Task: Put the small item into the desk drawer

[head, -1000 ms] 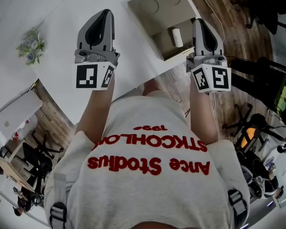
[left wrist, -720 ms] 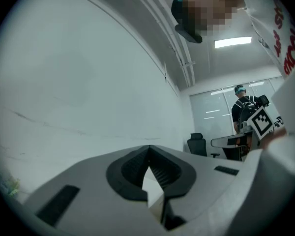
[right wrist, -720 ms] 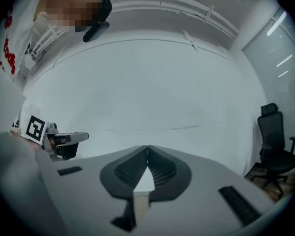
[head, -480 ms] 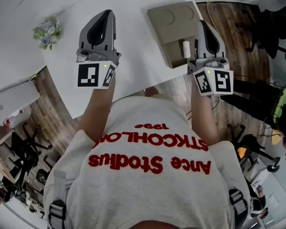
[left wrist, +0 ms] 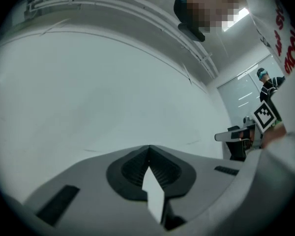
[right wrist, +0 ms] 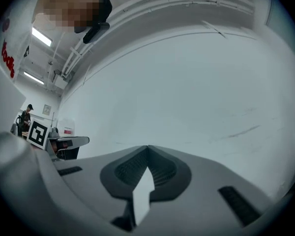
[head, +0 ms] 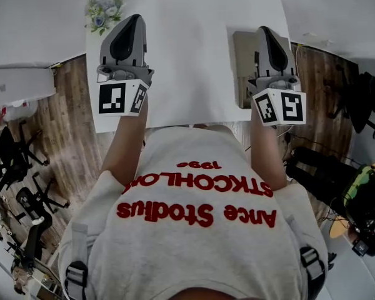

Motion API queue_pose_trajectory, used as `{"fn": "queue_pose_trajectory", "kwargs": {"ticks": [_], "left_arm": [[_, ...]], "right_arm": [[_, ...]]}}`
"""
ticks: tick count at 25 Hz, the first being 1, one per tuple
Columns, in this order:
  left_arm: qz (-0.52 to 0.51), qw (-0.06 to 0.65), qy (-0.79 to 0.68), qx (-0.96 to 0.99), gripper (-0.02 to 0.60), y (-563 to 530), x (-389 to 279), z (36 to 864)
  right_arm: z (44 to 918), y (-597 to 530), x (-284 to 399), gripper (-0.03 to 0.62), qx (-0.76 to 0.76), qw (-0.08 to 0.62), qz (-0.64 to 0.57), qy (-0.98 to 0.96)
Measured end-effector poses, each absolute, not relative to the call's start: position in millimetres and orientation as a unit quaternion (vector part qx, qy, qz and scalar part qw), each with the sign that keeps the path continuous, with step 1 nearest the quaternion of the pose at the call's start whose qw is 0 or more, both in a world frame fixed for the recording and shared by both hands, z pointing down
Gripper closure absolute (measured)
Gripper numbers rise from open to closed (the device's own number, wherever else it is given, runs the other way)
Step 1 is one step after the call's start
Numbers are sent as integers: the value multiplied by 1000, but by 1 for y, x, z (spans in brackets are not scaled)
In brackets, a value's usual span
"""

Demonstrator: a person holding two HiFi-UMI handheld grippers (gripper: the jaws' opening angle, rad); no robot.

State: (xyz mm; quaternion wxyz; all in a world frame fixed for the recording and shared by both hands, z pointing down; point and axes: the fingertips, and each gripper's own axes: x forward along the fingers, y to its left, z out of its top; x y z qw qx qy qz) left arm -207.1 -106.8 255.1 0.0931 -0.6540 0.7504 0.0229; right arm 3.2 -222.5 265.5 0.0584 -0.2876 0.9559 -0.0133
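- Left gripper (left wrist: 148, 154) and right gripper (right wrist: 147, 151): jaws pressed together on both, nothing between them. Both are held up above the white desk top (head: 187, 55).
- Tan desk drawer (head: 241, 49) stands pulled out at the desk's right edge, partly behind the right gripper.
- Small item: not visible in any view, possibly hidden behind that gripper.
- My read: nothing is being carried.
- Next: find the item, open the jaws and come down on it. If it's already in the drawer, push the drawer shut.
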Motion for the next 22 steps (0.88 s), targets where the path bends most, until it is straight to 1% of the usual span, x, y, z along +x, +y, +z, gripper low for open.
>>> {"fn": "queue_pose_trajectory", "kwargs": {"ticks": [9, 16, 22], "left_arm": [[18, 105, 798, -593, 575, -46, -250, 251], [19, 108, 808, -579, 575, -42, -262, 251], [23, 100, 808, -580, 575, -52, -261, 255]], "right_arm": [[250, -198, -61, 589, -213, 81, 3, 974], [249, -201, -71, 589, -205, 83, 5, 975], [251, -212, -66, 589, -210, 85, 1, 974]]}}
